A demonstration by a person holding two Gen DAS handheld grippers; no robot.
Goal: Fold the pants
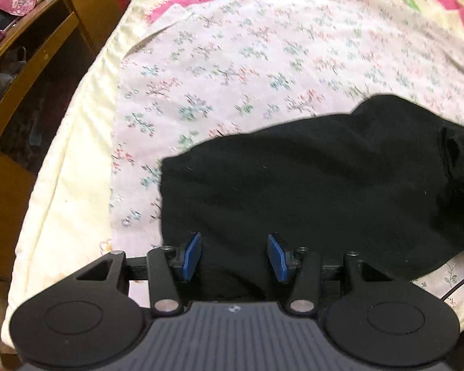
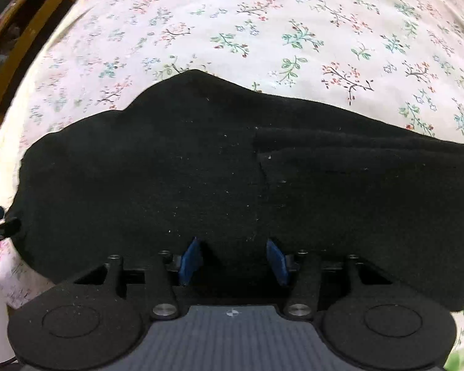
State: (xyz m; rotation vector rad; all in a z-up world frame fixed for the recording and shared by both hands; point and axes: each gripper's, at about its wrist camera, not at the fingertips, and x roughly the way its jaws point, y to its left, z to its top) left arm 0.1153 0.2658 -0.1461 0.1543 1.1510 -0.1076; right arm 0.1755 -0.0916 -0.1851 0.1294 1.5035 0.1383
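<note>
Pants (image 2: 201, 167) lay lengthwise across frame on bed (image 2: 324, 31), directly ahead of both grippers. Left gripper (image 1: 234, 255) and right gripper (image 2: 234, 258) gaped, empty, over near edge.

Left hand-held gripper (image 1: 234, 255) jaws apart, right hand-held gripper (image 2: 233, 259) likewise

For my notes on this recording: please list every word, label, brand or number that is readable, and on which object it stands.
No readable text.
Left gripper: only a small white emblem on its body, no letters.
Right gripper: the same emblem, no letters.
Black pants: no label visible.
Floral bedsheet: pattern only.
</note>
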